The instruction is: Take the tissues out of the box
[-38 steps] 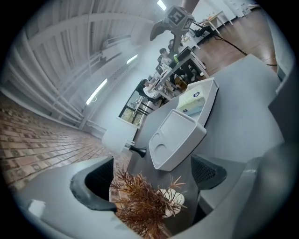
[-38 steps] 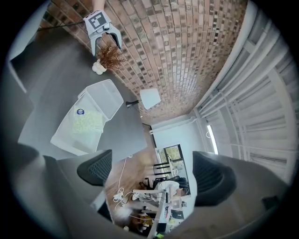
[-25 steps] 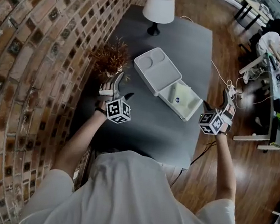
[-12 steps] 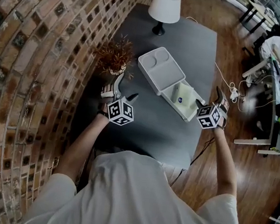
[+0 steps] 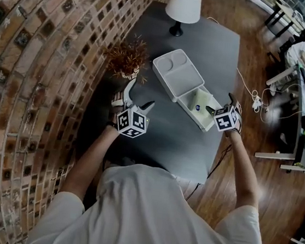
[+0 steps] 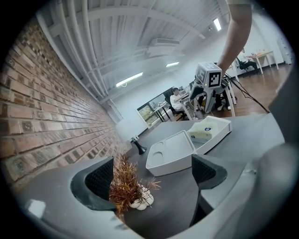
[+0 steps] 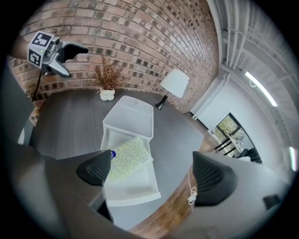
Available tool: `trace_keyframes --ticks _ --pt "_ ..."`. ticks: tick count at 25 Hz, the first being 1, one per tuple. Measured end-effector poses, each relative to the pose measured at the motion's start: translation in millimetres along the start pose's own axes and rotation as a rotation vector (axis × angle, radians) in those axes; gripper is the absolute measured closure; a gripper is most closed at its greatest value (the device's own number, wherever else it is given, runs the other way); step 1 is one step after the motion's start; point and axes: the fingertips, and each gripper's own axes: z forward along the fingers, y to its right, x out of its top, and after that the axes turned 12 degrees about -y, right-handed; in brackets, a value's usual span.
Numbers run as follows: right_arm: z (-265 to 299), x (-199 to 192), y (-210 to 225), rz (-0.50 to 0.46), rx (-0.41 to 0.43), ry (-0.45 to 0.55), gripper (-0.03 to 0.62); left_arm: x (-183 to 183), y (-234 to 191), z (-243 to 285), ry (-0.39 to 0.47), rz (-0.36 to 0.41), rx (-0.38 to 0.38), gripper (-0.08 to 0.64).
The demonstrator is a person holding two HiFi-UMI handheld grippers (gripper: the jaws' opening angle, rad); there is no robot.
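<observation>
The right claw [image 5: 220, 103] has moved in from beyond the counter's [image 5: 161, 142] right edge, going left and forward. It now hangs over the near right corner of the open box [image 5: 175, 78], just beside the pack of tissues [image 5: 198, 103] inside.

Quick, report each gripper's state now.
Left gripper: open, holding nothing.
Right gripper: open, holding nothing.
</observation>
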Motion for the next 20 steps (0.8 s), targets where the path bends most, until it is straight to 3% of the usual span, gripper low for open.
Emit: trace_keyframes --ticks 6,14,20 --pt "18.8 11.5 -5.1 0.127 0.114 -0.019 0.038 3.1 4.8 -6.5 0.027 -0.002 -0.005 0.037" --pt "44.4 14.5 1.0 0.321 0.19 -0.1 0.034 16.5 4.7 -11.9 0.087 -0.019 -0.002 0.036" --pt "62.8 9.4 -19.1 0.428 0.275 -0.203 0.034 18.1 9.5 -14.1 0.12 -0.039 -0.016 0.037"
